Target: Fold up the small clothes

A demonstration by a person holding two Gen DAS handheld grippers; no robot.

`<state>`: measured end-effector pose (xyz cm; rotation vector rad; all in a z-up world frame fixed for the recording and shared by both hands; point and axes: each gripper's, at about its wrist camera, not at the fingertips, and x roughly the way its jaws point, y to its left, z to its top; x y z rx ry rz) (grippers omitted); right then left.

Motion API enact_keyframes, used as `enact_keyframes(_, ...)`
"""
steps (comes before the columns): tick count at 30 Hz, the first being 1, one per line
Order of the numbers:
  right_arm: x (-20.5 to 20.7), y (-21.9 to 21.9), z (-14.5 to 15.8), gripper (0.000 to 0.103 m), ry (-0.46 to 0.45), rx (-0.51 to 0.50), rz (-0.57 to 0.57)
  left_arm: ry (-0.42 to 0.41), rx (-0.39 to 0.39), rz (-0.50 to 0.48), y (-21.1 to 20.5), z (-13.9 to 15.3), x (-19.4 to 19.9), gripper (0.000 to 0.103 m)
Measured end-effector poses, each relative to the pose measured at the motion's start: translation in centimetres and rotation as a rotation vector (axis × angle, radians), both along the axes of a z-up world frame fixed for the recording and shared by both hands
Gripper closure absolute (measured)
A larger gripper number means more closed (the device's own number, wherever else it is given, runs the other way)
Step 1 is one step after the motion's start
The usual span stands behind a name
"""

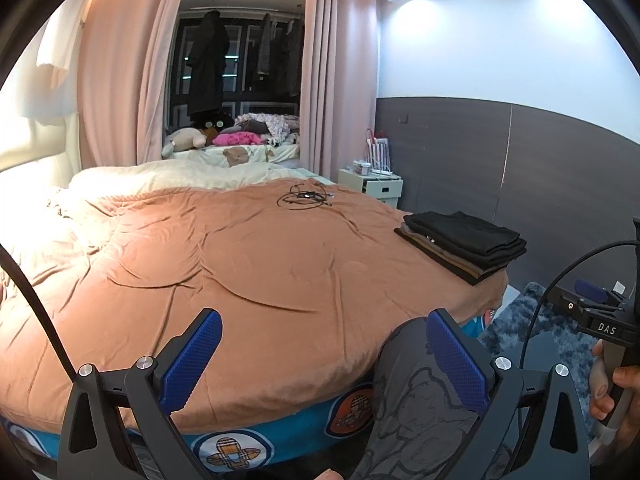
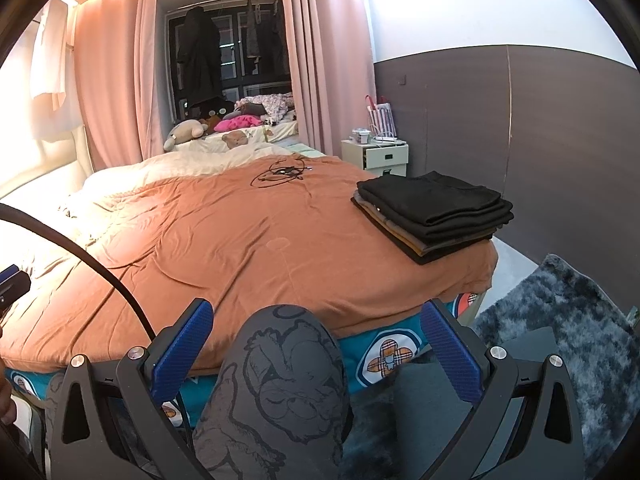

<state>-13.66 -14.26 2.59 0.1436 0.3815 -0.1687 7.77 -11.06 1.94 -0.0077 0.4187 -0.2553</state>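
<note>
Clothes, already folded, sit in a neat dark stack at the near right corner of the bed, black pieces on top and brown ones under them, likely parked at the edge so the wide middle of the orange blanket is free as a folding surface. No unfolded garment lies on that blanket in either view, so the work looks finished or waiting on the next piece. Going left to right in the left wrist view: the left claw hangs low at the foot of the bed with its blue pads spread wide and nothing between them, a coil of black cable lies far up the blanket, the stack comes next, and at the far right the person's hand grips the handle of the other tool. The right claw is likewise spread and empty, held just short of the mattress, with the person's knee in patterned grey trousers beneath it. Only the right wrist view shows the stack's layers clearly and the grey shaggy rug in full; only the left one shows the gripping hand.
</note>
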Motion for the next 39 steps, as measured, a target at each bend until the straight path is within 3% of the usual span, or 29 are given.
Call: enact_keyframes(39, -0.52, -0.37, 0.06, 0.0, -0.006, 0.002, 0.002, -0.009, 0.017, 0.022, 0.0, 0.28, -0.67, 0.0)
